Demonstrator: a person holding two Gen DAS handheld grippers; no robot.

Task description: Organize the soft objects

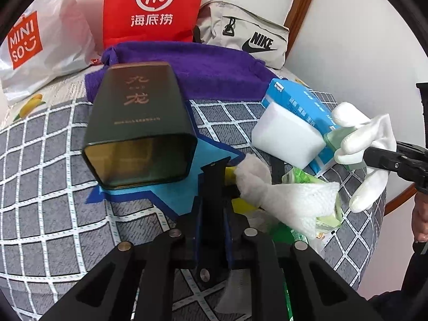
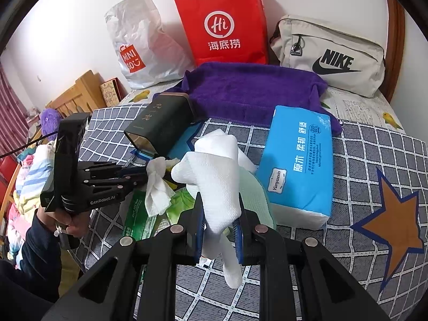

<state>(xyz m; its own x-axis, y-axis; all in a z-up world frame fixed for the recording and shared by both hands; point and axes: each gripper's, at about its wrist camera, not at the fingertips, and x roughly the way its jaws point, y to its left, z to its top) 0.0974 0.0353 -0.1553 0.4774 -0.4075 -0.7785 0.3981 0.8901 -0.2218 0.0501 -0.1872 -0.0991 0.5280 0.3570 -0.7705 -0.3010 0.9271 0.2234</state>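
Observation:
My left gripper is shut on a white tissue, pulled from a green tissue pack on the bed; both show in the right wrist view, gripper and tissue. My right gripper is shut on a white glove together with a pale green cloth, held above the bed. In the left wrist view the glove hangs at the right. A blue tissue pack lies right of the glove. A dark tin lies on its side, open end toward me.
A purple towel lies behind the tin. A red paper bag, a white Miniso bag and a grey Nike bag stand along the wall. The checked bedspread has star patches. A wooden bed frame is at left.

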